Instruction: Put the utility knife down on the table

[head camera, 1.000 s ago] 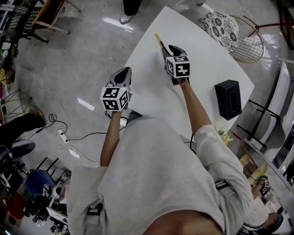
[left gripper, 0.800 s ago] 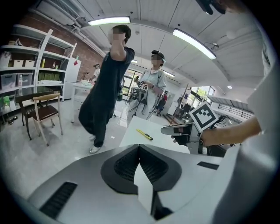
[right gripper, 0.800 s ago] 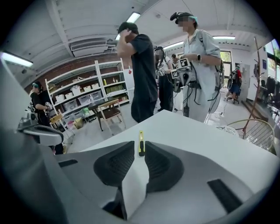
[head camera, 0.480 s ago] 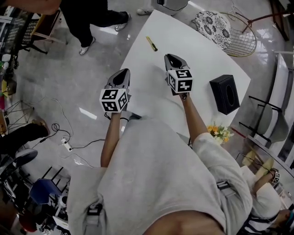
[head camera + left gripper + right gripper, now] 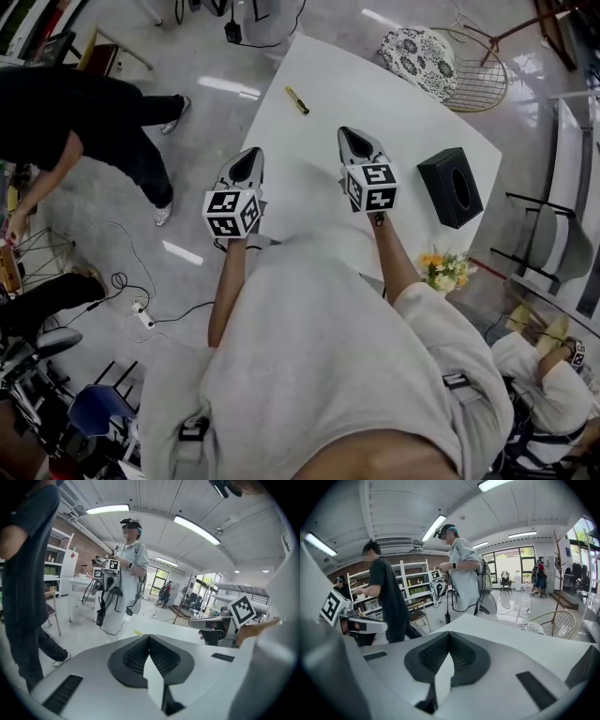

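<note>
The yellow utility knife (image 5: pixel 297 100) lies flat near the far left edge of the white table (image 5: pixel 394 112), apart from both grippers; it shows as a small yellow sliver (image 5: pixel 137 632) in the left gripper view. My right gripper (image 5: pixel 353 139) hangs over the table's middle, well short of the knife. Its jaws have just been closing and now meet with nothing between them (image 5: pixel 449 633). My left gripper (image 5: pixel 247 161) is held beside the table's left edge, its jaws also shut and empty (image 5: pixel 149 635).
A black tissue box (image 5: pixel 456 187) stands at the table's right side. A patterned cushion (image 5: pixel 418 52) and a wire chair (image 5: pixel 483 80) sit beyond the far corner. A person in black (image 5: pixel 84 117) stands on the floor at left. Yellow flowers (image 5: pixel 444 270) are at the near right.
My right gripper has drawn back and up from the knife, which stays on the table. The left gripper rose slightly. A person in black has walked in at the left.
</note>
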Demonstrator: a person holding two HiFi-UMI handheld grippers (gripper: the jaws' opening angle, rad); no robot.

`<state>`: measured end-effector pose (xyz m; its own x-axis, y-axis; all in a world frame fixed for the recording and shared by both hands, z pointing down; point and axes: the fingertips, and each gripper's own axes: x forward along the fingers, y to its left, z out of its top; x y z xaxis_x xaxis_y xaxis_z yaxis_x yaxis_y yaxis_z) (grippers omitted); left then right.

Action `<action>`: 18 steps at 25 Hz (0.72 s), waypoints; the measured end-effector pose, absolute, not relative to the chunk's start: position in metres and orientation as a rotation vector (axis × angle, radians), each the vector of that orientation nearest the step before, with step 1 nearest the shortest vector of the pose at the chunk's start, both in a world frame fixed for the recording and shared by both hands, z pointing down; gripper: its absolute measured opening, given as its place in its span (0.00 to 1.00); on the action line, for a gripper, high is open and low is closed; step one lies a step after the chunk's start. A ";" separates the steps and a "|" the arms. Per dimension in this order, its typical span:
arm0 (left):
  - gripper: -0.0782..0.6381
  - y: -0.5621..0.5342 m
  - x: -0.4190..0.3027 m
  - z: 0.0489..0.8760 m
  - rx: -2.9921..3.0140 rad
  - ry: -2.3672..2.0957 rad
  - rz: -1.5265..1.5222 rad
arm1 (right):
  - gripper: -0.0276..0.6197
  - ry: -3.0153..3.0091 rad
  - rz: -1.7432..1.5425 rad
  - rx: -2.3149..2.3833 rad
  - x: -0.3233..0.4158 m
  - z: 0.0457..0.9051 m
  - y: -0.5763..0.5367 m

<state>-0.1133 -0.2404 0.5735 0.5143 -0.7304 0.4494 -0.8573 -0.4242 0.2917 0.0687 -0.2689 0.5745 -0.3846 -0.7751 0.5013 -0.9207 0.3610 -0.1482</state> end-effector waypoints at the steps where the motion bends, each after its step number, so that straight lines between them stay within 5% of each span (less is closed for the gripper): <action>1: 0.14 -0.242 -0.113 0.570 2.282 -1.299 0.345 | 0.09 -2.289 0.573 1.495 0.069 0.570 -0.269; 18: 0.14 -0.258 -0.115 0.493 2.421 -1.384 0.247 | 0.09 -2.417 0.386 1.607 0.068 0.478 -0.258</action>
<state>-0.1147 -0.2580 0.4927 0.5103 -0.8007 0.3138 -0.8598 -0.4676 0.2052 0.0676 -0.2584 0.4784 -0.3813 -0.8680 0.3181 -0.9239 0.3697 -0.0988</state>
